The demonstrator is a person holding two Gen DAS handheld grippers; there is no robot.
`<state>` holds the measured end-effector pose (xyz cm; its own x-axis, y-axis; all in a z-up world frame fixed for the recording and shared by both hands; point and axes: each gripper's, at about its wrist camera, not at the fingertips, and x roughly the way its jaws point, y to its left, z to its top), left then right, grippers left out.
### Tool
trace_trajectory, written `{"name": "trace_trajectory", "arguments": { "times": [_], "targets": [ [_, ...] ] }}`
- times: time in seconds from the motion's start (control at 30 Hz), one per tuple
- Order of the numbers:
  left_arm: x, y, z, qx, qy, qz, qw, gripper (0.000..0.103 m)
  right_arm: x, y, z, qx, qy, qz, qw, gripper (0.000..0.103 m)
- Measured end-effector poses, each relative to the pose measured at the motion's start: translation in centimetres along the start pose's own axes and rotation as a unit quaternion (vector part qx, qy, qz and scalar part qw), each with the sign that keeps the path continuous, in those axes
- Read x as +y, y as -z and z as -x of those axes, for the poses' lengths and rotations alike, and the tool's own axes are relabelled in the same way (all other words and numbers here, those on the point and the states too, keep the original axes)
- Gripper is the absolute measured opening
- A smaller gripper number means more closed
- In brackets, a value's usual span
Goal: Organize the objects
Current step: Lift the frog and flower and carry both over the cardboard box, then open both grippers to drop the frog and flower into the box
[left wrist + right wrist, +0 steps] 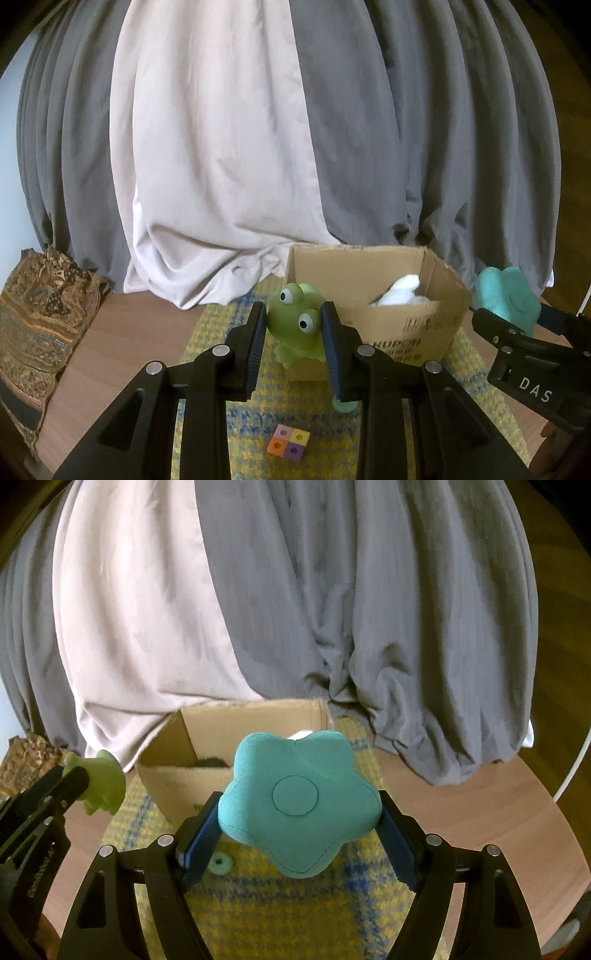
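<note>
My left gripper (293,325) is shut on a green rubber frog (295,325) and holds it in the air in front of an open cardboard box (417,325); the frog also shows in the right wrist view (99,786). My right gripper (299,823) is shut on a teal star-shaped cushion (299,805), held above the mat before the same box (177,779); the cushion also shows in the left wrist view (506,295). A white soft item (400,291) lies inside the box.
A yellow and blue checked mat (258,424) covers a round wooden table (480,812). On the mat lie a four-coloured block (289,441) and a small teal ring (221,862). Grey and pale curtains (221,147) hang behind. A patterned cushion (37,332) sits at left.
</note>
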<state>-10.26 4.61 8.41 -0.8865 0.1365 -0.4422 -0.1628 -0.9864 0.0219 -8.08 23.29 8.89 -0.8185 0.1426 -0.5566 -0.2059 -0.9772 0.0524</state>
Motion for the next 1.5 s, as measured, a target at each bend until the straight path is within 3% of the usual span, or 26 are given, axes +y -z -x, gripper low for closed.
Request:
{"name": "trace_trajectory", "arguments": {
  "times": [0.57, 1.13, 1.5],
  "targets": [
    [-1.0, -4.9, -1.4, -0.031, 0.021, -0.003, 0.9993, 0.03, -0.2, -3.9, -0.4, -0.033, -0.006, -0.002, 0.999, 0.079],
    [-1.5, -7.0, -7.5, 0.005, 0.048, 0.0, 0.9988, 0.03, -0.3, -7.1, -3.8, -0.02, -0.018, -0.006, 1.0, 0.079],
    [-1.9, -7.4, -9.9, 0.026, 0.049, -0.003, 0.9985, 0.03, -0.4, -7.9, -7.1, 0.011, -0.026, -0.009, 1.0, 0.079]
  ]
}}
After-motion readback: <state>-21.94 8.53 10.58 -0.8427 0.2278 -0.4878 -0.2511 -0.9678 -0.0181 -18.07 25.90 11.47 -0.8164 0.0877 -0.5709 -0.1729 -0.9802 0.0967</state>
